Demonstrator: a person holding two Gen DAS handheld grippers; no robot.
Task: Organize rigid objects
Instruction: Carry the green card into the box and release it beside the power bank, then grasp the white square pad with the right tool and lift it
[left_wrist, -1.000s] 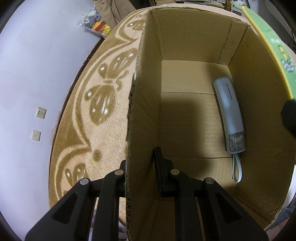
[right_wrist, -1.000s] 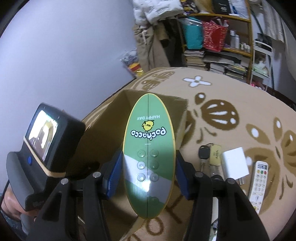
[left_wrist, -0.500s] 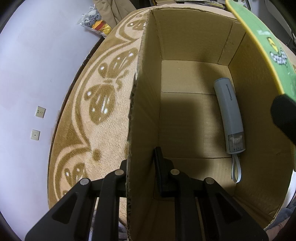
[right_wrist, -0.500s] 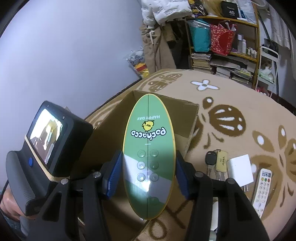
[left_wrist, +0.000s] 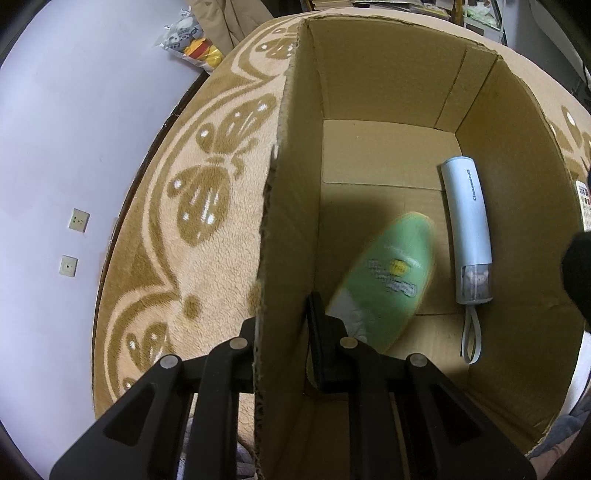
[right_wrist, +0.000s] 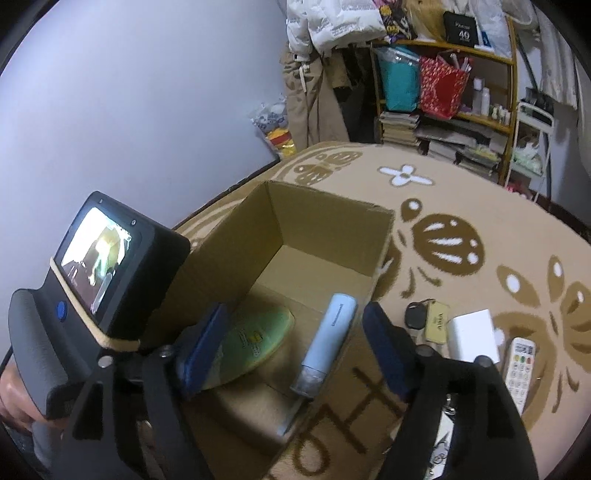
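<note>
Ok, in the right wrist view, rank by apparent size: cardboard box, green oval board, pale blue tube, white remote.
1. cardboard box
2. green oval board, partly hidden
3. pale blue tube, similar, unsure
4. white remote

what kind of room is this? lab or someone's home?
Most likely a lived-in home room, not a lab: a patterned rug covers the floor, a cluttered shelf holds books and bags, and clothes hang by the wall.
</note>
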